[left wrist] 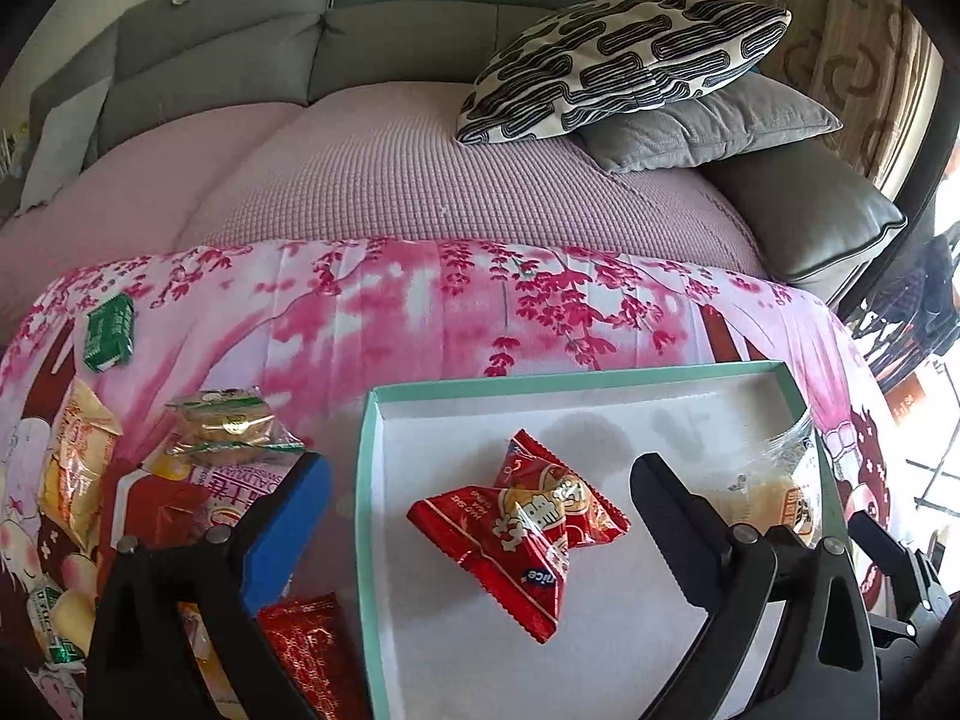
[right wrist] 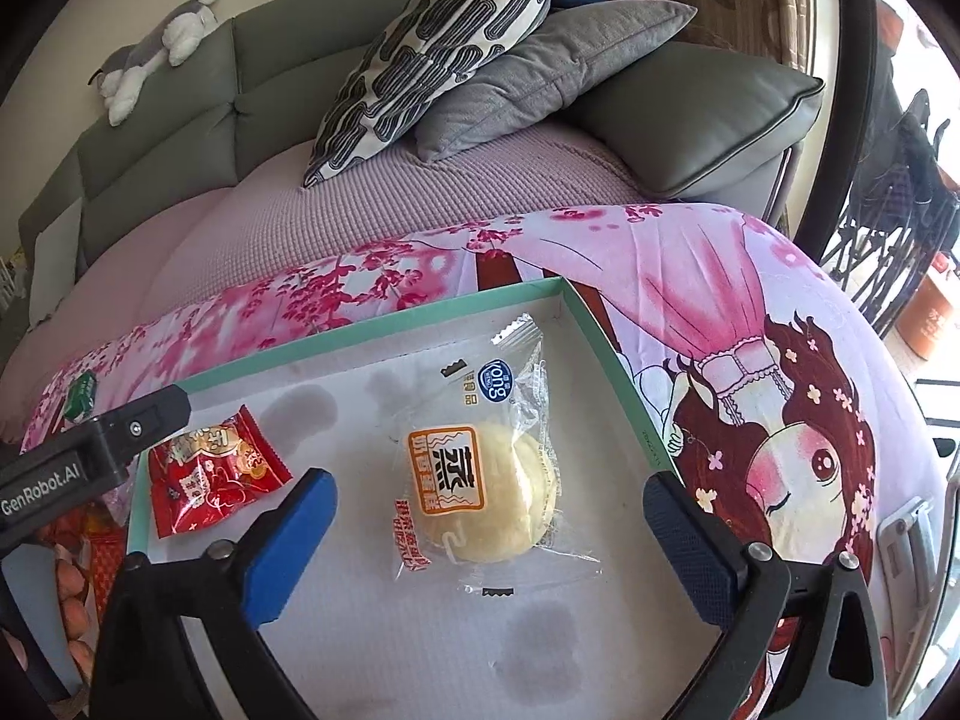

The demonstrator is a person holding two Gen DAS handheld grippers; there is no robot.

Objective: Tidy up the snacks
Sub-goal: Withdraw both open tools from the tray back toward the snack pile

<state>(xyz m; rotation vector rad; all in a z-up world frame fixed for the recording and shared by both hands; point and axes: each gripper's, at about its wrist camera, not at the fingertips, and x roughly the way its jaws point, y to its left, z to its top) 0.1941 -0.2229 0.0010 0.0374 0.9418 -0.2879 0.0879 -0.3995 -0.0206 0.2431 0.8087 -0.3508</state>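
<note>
A shallow teal-rimmed box [left wrist: 540, 377] with a white floor lies on the pink blossom cloth [left wrist: 384, 312]. A red snack packet [left wrist: 528, 525] lies in it, between the wide-open jaws of my left gripper [left wrist: 480, 483], which hovers just above. In the right wrist view the box [right wrist: 606, 342] holds a clear-wrapped pale bun [right wrist: 498, 492] between the open jaws of my right gripper [right wrist: 489, 495], and the red packet [right wrist: 210, 471] at the left. The bun also shows in the left wrist view [left wrist: 780, 480].
Loose snacks lie left of the box: a green packet [left wrist: 108, 333], a yellow packet [left wrist: 75, 456], a clear-wrapped cake [left wrist: 225, 426] and a red bag [left wrist: 300, 654]. A patterned pillow [left wrist: 624, 60] and grey cushions sit on the sofa behind.
</note>
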